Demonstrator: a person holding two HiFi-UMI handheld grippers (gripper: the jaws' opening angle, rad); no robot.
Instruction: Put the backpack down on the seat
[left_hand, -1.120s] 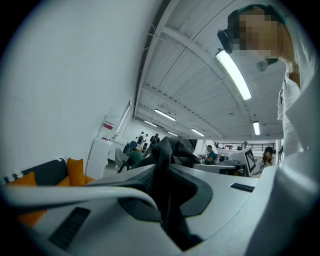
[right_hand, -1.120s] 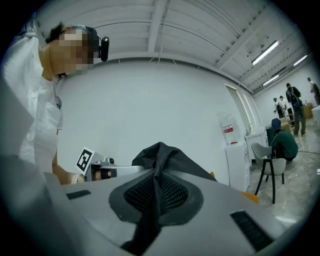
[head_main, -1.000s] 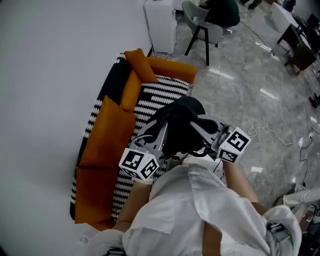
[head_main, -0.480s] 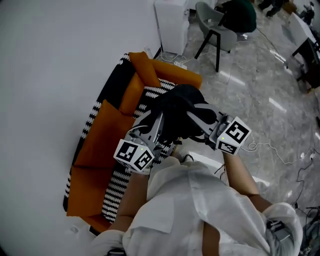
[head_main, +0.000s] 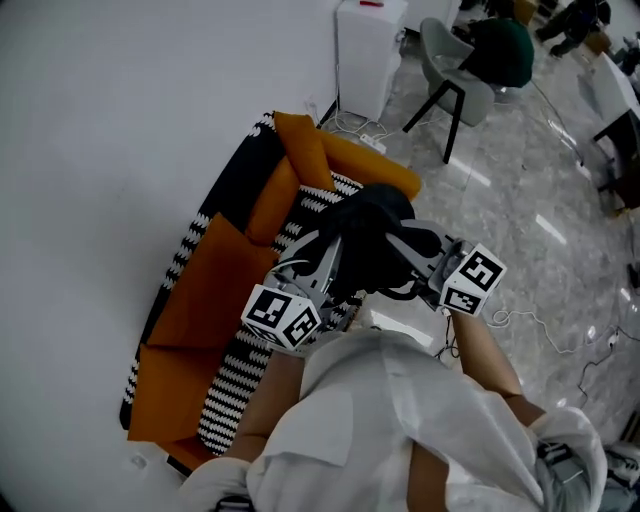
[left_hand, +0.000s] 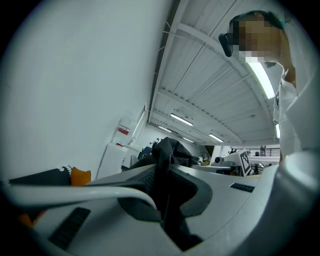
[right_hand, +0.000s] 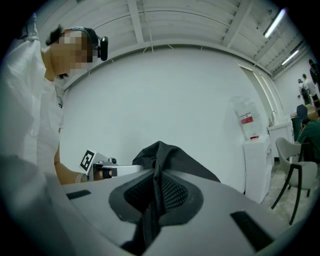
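1. Two grippers lift a black backpack (head_main: 370, 240) in mid-air over the near edge of a sofa (head_main: 200, 300); its soft, crumpled cloth bunches into a dark mound between them, above the black-and-white patterned seat (head_main: 240, 370).
2. Left gripper (head_main: 325, 248): the jaws are pressed together on a fold of the black fabric, which rises from the pads as a creased ridge in the left gripper view (left_hand: 167, 150).
3. Right gripper (head_main: 402, 240): the jaws are likewise pinching a fold of the bag, the cloth standing up in a peak beyond them in the right gripper view (right_hand: 170, 155).
4. Only the head view shows the sofa's orange cushions, the grey stone floor and the person's white sleeves.
5. Only the left gripper view shows the ribbed ceiling with its strip lights (left_hand: 181, 119), and the other gripper's marker cube (left_hand: 246, 161) past the bag.
6. Only the right gripper view shows the bare white wall head-on, with a white cabinet (right_hand: 257, 160) and a chair (right_hand: 295, 175) at the right edge.
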